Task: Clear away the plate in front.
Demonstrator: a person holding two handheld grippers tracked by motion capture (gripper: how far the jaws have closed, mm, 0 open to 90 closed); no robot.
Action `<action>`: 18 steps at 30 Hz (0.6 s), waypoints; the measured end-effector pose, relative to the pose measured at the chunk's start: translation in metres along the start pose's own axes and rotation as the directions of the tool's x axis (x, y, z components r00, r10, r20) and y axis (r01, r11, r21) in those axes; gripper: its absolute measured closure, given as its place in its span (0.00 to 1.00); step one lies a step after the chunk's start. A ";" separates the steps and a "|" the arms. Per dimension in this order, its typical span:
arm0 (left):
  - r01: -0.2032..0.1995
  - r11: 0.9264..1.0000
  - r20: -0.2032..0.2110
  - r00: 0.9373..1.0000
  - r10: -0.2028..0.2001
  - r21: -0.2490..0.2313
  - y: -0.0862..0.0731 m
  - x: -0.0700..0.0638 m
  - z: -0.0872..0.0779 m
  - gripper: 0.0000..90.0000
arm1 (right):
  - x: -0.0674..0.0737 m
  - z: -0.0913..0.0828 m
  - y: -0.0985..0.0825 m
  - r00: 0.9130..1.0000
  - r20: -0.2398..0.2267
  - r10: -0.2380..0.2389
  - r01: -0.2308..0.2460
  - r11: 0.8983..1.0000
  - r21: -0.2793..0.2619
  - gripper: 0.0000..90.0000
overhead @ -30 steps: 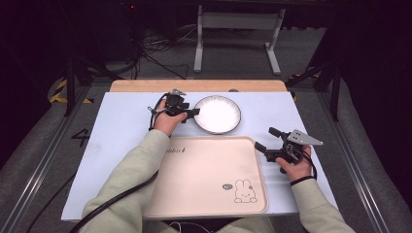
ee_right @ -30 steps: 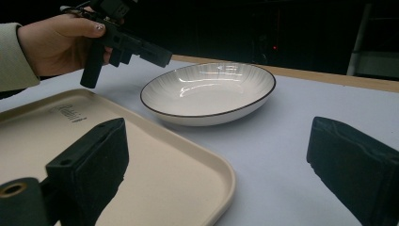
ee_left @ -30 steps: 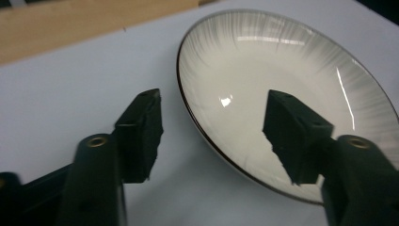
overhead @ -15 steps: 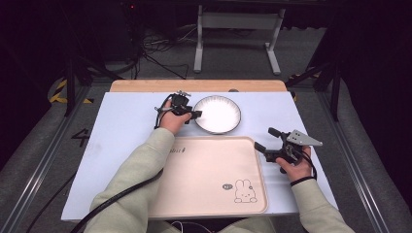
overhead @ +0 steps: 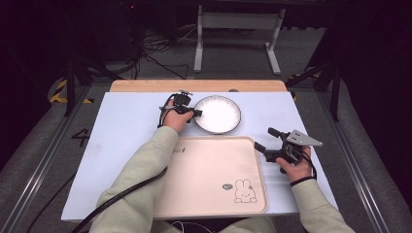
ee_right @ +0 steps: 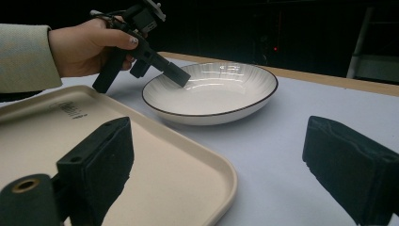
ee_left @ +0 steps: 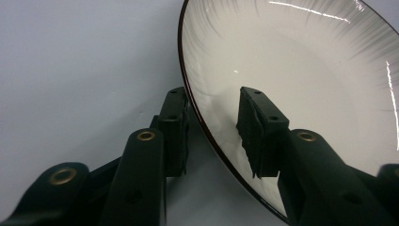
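White bowl, contents none, sits far of the beige tray, likewise bare. Left claw straddles its rim, released; right claw released.

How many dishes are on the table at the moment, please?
1: a white plate sits on the far middle of the table, just beyond the beige tray. The left gripper straddles its near-left rim, jaws open. Nothing seems hidden.

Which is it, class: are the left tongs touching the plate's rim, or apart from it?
Cannot tell. In the left gripper view the left tongs straddle the plate rim, jaws open, but neither contact nor gap shows plainly.
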State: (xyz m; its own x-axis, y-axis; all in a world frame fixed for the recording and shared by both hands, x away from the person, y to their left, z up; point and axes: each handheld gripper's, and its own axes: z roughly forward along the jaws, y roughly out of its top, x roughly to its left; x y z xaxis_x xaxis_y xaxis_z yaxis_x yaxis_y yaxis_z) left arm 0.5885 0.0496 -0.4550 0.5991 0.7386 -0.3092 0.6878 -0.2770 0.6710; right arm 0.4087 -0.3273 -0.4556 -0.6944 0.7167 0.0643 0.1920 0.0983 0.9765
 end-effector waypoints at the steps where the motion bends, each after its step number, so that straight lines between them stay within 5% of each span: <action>1: 0.004 1.000 0.004 1.000 -0.004 0.000 0.000 0.001 0.000 0.71 | 0.000 0.000 0.000 1.000 0.001 0.002 -0.002 1.000 0.001 0.11; 7: 0.071 0.997 0.033 0.997 -0.070 -0.013 0.000 0.005 0.002 0.75 | 0.000 0.000 0.000 1.000 -0.001 0.003 -0.003 1.000 0.000 0.11; 18: 0.135 0.991 0.040 0.990 -0.135 -0.016 0.001 0.007 0.002 0.80 | 0.000 0.001 0.000 1.000 0.003 0.002 -0.002 1.000 0.004 0.11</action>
State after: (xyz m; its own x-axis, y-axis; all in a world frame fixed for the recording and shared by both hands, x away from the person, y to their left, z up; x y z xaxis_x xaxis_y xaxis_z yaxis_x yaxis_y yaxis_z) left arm 0.5943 0.0531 -0.4581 0.5170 0.7439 -0.4235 0.7558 -0.1645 0.6338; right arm 0.4093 -0.3271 -0.4556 -0.6917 0.7192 0.0658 0.1960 0.0993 0.9756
